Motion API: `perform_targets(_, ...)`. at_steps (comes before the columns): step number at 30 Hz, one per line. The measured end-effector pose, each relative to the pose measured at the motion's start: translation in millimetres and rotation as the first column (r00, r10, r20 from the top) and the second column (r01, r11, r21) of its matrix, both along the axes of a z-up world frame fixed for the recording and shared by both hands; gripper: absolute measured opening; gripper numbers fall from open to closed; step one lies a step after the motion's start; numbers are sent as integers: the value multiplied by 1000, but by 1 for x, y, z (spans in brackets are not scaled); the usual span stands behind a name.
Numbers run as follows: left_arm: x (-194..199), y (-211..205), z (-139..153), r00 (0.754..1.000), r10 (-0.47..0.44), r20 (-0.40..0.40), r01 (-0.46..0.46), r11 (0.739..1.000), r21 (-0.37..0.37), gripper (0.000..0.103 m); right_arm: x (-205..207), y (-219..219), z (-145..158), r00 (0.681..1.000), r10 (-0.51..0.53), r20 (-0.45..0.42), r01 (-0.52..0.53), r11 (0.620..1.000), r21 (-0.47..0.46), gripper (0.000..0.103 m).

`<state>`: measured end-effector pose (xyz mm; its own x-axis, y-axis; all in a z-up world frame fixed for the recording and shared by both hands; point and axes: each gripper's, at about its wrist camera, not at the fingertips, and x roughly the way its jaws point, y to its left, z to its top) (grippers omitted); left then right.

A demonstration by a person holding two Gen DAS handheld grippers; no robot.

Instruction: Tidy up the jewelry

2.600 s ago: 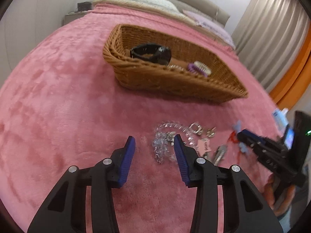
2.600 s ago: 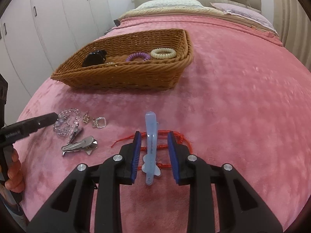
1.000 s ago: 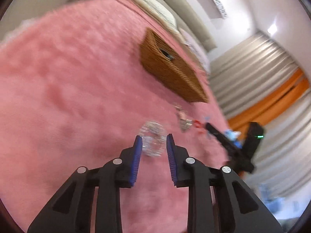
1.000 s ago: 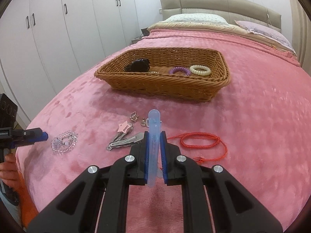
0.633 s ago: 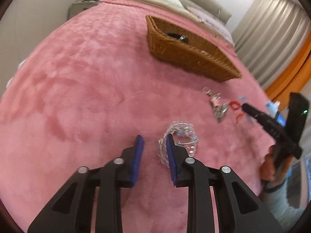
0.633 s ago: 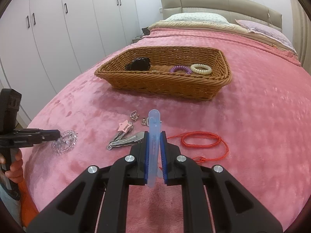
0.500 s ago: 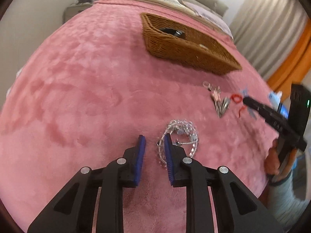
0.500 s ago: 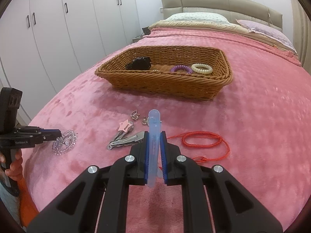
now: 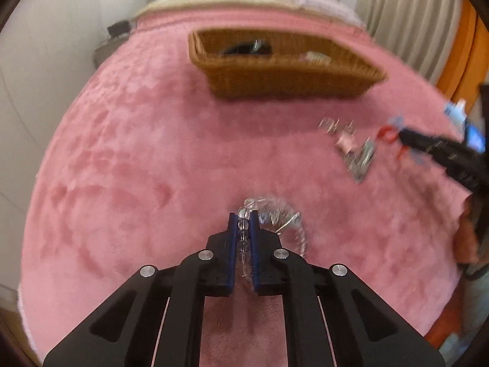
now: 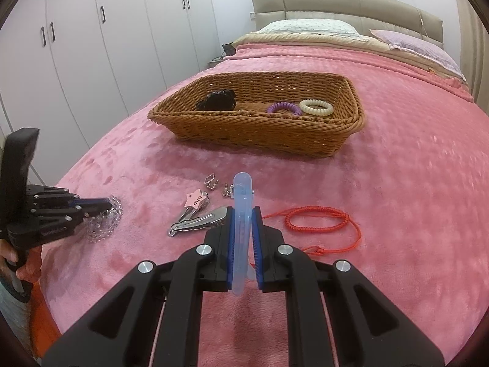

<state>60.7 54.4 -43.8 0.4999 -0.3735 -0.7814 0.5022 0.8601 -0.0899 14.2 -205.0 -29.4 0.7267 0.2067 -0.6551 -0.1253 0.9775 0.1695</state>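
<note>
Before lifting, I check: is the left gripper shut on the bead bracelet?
Shut: the left gripper clamps the bead bracelet strand.

Clear crystal bead bracelet pinched between the blue pads of the left gripper, a strand of beads running back along the jaw gap, remaining loops bunched just right of the fingertips on the pink blanket. Translucent pale-blue hair clip clamped lengthwise in the right gripper, rounded end projecting forward past the tips. Ahead of that gripper: silver clips with pink star tag just left, red cord just right, wicker basket farther ahead holding black, purple and cream pieces.
</note>
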Motion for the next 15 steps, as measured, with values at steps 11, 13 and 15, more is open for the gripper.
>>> perform_targets(11, -13, 44, 50, 999, -39, 11, 40, 903, -428, 6, 0, -1, -1, 1000, -4, -6, 4, 1000, 5, 9)
perform_targets(13, -13, 55, 54, 1000, -28, 11, 30, 871, -490, 6, 0, -1, -1, 1000, -5, -7, 5, 1000, 7, 9)
perform_targets(15, -5, 68, 50, 999, 40, -3, -36, 875, -483, 6, 0, -1, -1, 1000, -5, -7, 5, 1000, 5, 9)
